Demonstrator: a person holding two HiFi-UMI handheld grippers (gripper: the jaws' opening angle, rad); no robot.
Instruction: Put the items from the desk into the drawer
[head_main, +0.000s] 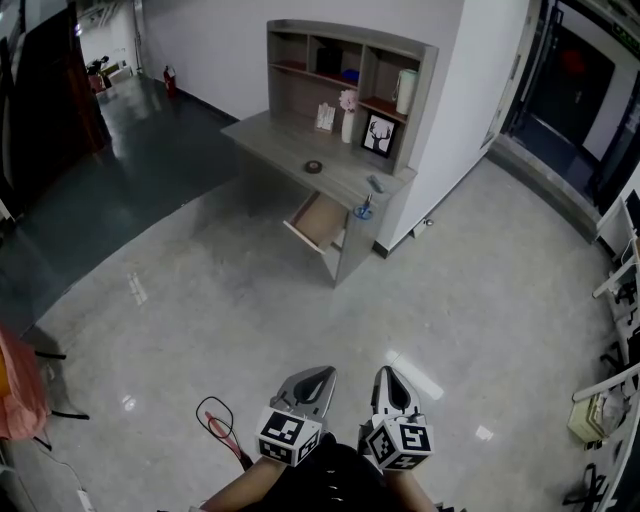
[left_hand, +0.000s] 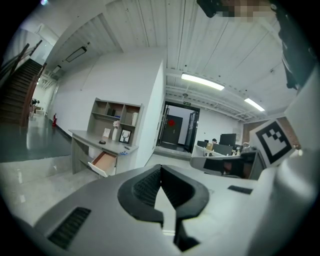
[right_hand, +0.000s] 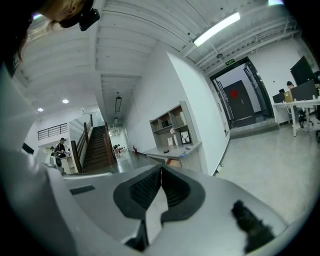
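Across the pale floor, well apart from both grippers, the desk (head_main: 280, 140) stands against the wall, its drawer (head_main: 318, 222) pulled open. On the desktop lie a small dark round item (head_main: 313, 166) and, at the near corner, a blue item (head_main: 364, 211). The left gripper (head_main: 320, 378) and right gripper (head_main: 388, 378) are side by side, jaws closed together with nothing between them.
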